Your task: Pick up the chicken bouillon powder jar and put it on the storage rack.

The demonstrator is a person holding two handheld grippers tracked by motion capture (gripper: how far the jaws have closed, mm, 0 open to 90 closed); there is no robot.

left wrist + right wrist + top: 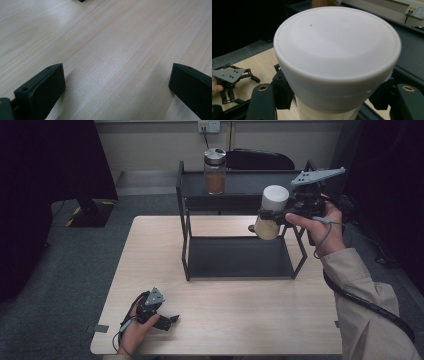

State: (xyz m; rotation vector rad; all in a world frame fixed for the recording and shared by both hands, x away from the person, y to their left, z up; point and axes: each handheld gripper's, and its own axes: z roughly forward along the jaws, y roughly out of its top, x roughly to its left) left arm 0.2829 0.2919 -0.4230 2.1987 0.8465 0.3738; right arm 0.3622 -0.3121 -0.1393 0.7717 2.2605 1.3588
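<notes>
- Right gripper is clamped on a white-lidded jar, jaws gripping just under the lid, one on each side.
- Jar is off every surface, held in the air at the right end of the black two-tier rack, roughly level with the upper shelf and above the lower shelf's right part.
- Jar body looks pale and cream-coloured below the white lid; it tilts slightly, lid toward the far side.
- Right gripper view: lid sits close to the camera, black jaws pressed against the jar's neck from left and right.
- Right hand wraps the gripper body; beige sleeve and black cable trail back to the bottom right edge.
- Left gripper rests on the wooden table near its front left corner, held by the left hand, jaws pointing right.
- Left gripper view: its jaws stand wide apart with bare tabletop between them, nothing gripped.
- Second jar with a metal lid and brown contents stands upright on the rack's upper shelf, left of centre, well apart from the held jar.
- Wall socket with a plugged cable sits on the wall behind the rack.
</notes>
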